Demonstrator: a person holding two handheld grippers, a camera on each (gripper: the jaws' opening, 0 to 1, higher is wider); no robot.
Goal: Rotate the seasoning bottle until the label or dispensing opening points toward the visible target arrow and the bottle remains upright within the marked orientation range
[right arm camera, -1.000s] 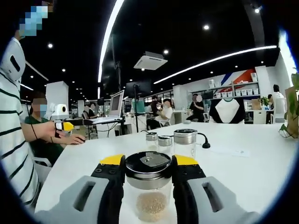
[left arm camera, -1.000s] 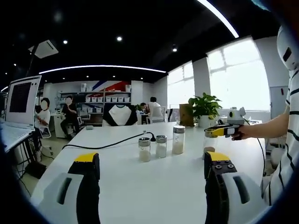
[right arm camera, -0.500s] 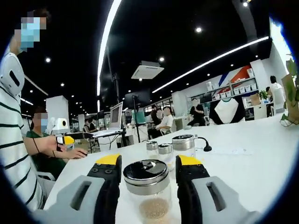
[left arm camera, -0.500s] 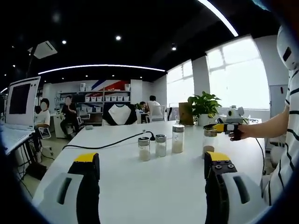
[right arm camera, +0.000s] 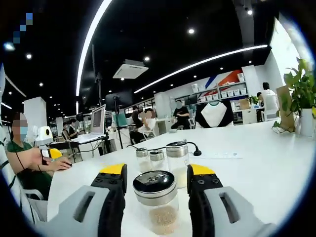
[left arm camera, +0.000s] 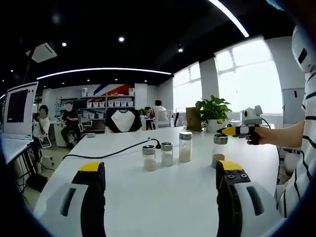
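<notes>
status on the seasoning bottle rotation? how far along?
Done: the right claw has reached the seasoning bottle, which stands upright on the white table. In hand: its jaws flank the bottle with small gaps showing, so no firm grip. The left claw is open, off the work. Left: the rotation itself; no target arrow or marked range is visible, so alignment can't be judged.

Seasoning bottle (right arm camera: 156,201): base cut off by lower frame edge in right gripper view; label or dispensing opening not discernible. Right gripper (right arm camera: 156,180): pad contact with glass indeterminate. Smaller jars (right arm camera: 149,160) partly hidden behind its lid.
</notes>
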